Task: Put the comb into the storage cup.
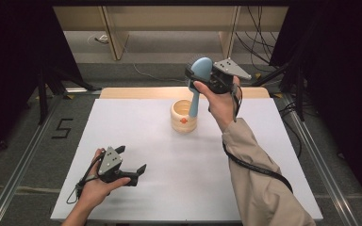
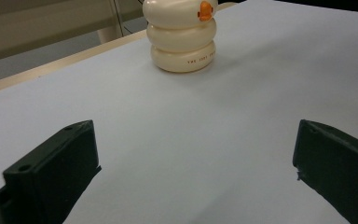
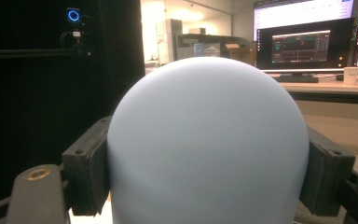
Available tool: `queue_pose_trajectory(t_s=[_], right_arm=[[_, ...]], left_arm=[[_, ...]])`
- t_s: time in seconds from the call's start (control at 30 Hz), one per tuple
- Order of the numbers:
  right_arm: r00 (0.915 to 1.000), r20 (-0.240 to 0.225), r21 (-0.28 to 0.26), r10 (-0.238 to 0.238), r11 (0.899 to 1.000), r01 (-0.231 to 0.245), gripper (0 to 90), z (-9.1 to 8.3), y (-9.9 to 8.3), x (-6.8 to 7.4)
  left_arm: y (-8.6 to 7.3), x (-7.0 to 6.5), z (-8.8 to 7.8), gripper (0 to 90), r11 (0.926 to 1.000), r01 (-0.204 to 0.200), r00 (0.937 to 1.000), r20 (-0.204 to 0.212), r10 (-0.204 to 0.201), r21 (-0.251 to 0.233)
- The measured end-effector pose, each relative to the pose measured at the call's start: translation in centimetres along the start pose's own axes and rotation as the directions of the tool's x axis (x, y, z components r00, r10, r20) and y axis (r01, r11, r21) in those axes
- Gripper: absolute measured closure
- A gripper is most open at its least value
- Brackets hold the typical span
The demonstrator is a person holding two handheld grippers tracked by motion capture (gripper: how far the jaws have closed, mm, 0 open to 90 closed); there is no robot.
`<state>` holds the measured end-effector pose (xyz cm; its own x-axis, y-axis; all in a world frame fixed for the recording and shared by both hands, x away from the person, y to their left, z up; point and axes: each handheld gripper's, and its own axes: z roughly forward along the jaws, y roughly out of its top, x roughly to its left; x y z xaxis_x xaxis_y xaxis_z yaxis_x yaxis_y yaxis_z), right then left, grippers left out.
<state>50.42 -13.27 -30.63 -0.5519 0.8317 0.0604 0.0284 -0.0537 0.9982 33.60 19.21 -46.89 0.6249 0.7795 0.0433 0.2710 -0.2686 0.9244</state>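
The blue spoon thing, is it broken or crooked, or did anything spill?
Nothing looks broken or spilled. The blue spoon is held upside down by its wide end in the right tool, so its handle hangs into the cream duck cup. The cup stands upright on the white table.

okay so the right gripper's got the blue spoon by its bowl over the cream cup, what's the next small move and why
Probably lower it straight down. The right gripper is shut on the blue spoon by its bowl, and the handle hangs with its tip already inside the cream cup. Easing down until the handle rests in the cup, before opening the fingers, should keep it from dropping or tipping the cup. The left gripper rests open, well clear.
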Motion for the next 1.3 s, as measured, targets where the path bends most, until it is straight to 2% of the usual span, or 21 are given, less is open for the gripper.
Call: queue_pose_trajectory(t_s=[1.3], right_arm=[[1.0000, 0.009, -0.001, 0.000, 1.000, 0.000, 20.4, 1.8, -0.4, 0.2]], left_arm=[[0.0, 0.1, -0.1, 0.0, 1.0000, 0.002, 1.0000, -0.001, -0.002, -0.002]])
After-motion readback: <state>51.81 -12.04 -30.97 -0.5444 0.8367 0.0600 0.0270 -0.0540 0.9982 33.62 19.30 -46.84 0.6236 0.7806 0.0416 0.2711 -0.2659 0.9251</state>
